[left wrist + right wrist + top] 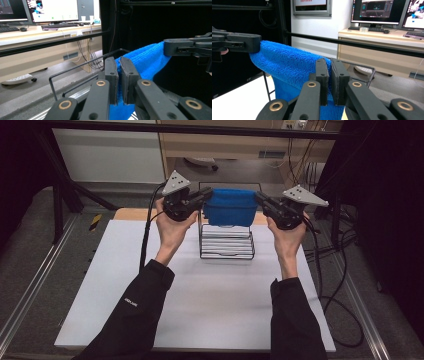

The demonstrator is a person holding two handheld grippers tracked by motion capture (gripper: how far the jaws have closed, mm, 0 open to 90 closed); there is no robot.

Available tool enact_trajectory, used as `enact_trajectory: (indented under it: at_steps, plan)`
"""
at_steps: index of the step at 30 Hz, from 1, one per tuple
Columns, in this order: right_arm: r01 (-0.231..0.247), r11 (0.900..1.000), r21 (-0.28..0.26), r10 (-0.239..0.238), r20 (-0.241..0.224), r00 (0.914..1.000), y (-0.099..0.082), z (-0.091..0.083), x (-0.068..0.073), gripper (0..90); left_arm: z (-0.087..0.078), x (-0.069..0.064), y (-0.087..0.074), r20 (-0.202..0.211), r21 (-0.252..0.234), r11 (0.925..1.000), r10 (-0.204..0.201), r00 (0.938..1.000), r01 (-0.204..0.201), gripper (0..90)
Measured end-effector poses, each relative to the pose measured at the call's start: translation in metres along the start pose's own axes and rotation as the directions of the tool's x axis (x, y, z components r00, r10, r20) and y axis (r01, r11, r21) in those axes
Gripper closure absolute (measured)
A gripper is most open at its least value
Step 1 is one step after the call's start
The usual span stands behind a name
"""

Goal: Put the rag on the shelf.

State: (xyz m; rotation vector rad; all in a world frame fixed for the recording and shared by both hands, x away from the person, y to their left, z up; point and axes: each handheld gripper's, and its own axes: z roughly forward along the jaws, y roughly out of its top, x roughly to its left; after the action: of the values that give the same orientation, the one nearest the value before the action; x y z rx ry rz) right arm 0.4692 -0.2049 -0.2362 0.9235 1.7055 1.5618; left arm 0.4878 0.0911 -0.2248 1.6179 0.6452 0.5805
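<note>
Blue cloth (230, 206) stretched between both grippers, held up over the black wire rack (226, 242) at the far side of the white table (200, 300). Pinched at its left top edge by the left gripper (206, 195), at its right top edge by the right gripper (260, 197). Seen along the left gripper (119, 75) in its own view: jaws nearly closed, only a thin slot between the pads, a fold of blue terry clamped in that slot and spilling out below the fingertips. Same picture along the right gripper (329, 75): pads almost together, cloth (287, 65) nipped between them, hanging down under the fingers and running away to the far jaws. Cloth (145, 62) sagging a little between the two grips, more taut along the top edge than below.

Step in hand, by the look of it: carrying the spread cloth to the rack for draping over the top wire (82, 63), which lies just beyond and slightly under the left fingertips. Cloth apparently already above or against the rack's upper bar; contact hard to tell from above.

Next move likely calls for lowering both hands evenly, keeping the top edge level, letting the cloth's middle settle over the bar with fabric falling on either side, then easing both pairs of jaws apart together. Uneven release risks a slide off one end.
</note>
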Motion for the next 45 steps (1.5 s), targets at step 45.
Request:
enact_trajectory:
  at_steps: [45]
  plan:
    - [0.077, 0.9928, 0.091, -0.069, -0.084, 0.994, -0.022, -0.002, 0.0, 83.5, -0.002, -0.004, -0.001, 0.062, 0.21, 0.9768, -0.057, 0.9965, 0.042, 89.9]
